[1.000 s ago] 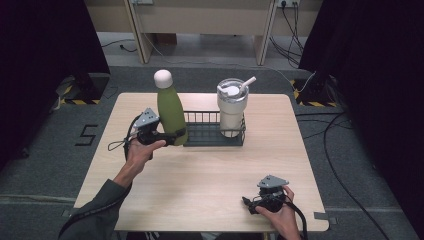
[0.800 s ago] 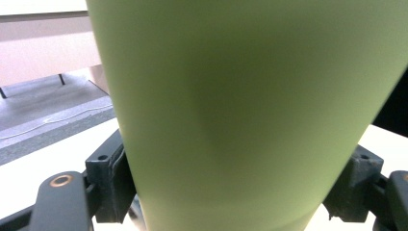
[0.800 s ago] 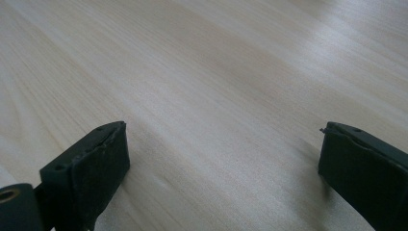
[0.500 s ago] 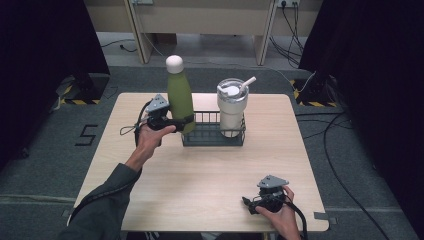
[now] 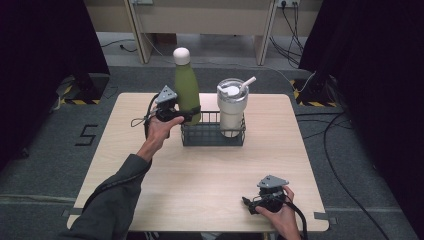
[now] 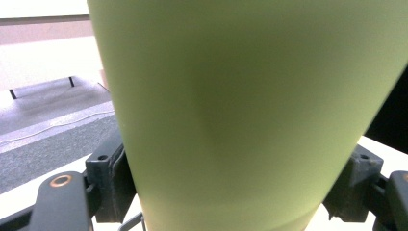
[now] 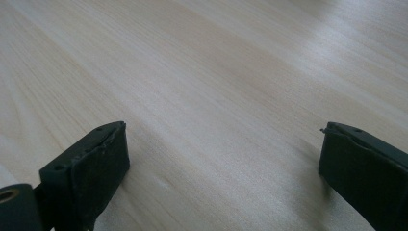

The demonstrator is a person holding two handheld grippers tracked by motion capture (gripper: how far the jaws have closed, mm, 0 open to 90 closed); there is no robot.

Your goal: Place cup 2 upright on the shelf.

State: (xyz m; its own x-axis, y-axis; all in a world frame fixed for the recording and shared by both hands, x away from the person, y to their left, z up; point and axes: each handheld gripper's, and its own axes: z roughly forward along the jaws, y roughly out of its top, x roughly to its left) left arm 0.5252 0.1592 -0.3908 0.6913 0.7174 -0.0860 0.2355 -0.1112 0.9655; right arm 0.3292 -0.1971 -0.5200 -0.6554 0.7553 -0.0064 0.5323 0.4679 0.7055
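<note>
A green bottle (image 5: 186,84) with a white cap stands upright in the grip of my left gripper (image 5: 188,118), which is shut on its lower body. The bottle's base is level with the rim at the left end of a black wire basket (image 5: 212,138); I cannot tell whether it sits inside. In the left gripper view the green bottle (image 6: 240,110) spans the frame between the two black pads (image 6: 111,185). My right gripper (image 5: 248,204) rests on the table near its front right edge, open. In the right gripper view the right gripper (image 7: 223,168) has bare wood between its jaws.
A white tumbler (image 5: 232,107) with a lid and straw stands in the right half of the basket. The light wooden table (image 5: 200,175) has bare room in front of the basket. Cables and dark curtains lie beyond the table's edges.
My left gripper has carried the bottle to the right, from beside the basket's left end to over that end, and the bottle now stands straighter. The right gripper has stayed put.
</note>
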